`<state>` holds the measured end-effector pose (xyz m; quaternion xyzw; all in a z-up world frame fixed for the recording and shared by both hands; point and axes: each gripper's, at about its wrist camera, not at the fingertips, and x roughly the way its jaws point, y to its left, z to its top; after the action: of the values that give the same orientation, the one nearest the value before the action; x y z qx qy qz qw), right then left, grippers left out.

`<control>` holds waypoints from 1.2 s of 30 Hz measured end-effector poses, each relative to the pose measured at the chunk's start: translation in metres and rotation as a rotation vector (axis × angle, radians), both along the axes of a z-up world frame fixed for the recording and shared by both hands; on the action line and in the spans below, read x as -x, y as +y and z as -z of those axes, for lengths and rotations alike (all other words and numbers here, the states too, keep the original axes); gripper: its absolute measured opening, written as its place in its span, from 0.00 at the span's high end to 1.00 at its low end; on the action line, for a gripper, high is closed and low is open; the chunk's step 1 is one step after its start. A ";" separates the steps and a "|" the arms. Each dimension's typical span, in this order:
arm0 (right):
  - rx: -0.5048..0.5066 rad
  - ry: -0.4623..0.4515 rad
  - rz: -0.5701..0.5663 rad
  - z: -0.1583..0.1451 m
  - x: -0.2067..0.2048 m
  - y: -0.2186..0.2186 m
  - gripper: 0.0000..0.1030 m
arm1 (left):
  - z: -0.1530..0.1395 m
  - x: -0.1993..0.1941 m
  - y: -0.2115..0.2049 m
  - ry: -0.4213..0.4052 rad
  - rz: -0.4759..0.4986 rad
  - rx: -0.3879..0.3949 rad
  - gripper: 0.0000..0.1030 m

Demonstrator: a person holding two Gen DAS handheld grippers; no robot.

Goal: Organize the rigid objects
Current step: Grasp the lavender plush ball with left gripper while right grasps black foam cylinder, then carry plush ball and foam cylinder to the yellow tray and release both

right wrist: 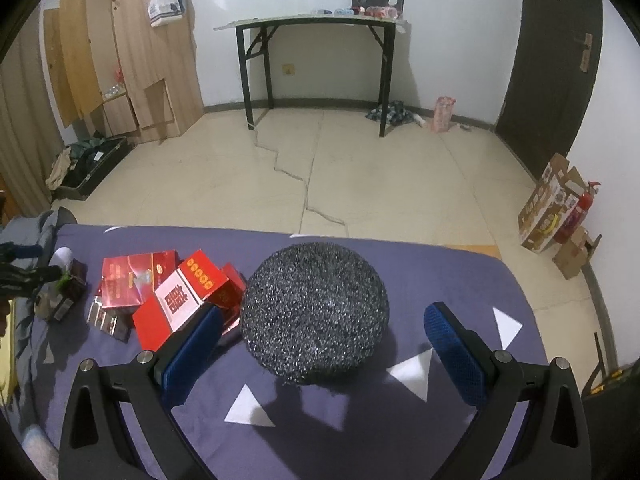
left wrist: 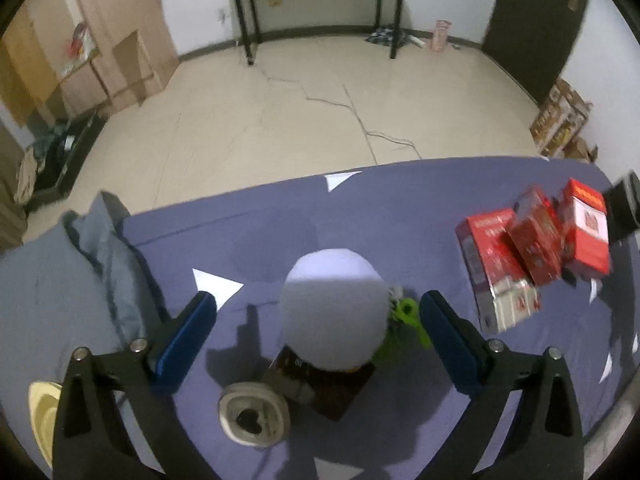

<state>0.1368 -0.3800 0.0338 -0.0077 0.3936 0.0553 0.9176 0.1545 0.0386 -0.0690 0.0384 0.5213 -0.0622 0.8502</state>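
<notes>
Purple sheet point(right wrist: 460, 280) with white triangles point(right wrist: 412, 374). Red boxes point(right wrist: 176, 296) (one has a white panel, orange dots). Ball point(right wrist: 316, 312) black, speckled silver. Dome point(left wrist: 332, 312) pale lavender-white, green bit point(left wrist: 408, 312) beside. Pads point(right wrist: 452, 348) blue; floor point(right wrist: 360, 172) beige, door point(right wrist: 552, 60) dark.

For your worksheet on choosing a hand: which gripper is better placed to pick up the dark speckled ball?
Right. The right gripper has its open jaws either side of the dark speckled ball. The left gripper brackets a white ball instead.
</notes>
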 end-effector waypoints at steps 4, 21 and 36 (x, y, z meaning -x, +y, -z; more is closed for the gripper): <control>0.029 -0.037 -0.031 -0.002 0.003 0.003 0.33 | 0.003 -0.005 0.006 0.026 -0.028 0.086 0.47; -0.113 -0.119 -0.033 -0.020 0.052 -0.020 0.36 | -0.073 0.042 0.047 -0.054 -0.093 0.233 0.48; -0.243 -0.192 -0.700 -0.110 0.151 0.270 0.36 | -0.117 0.206 0.289 -0.130 -0.479 0.138 0.48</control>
<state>-0.0141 -0.1102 0.1439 -0.0382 0.2698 0.4106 0.8701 -0.0516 0.3277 0.0480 -0.1404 0.4542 0.1083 0.8731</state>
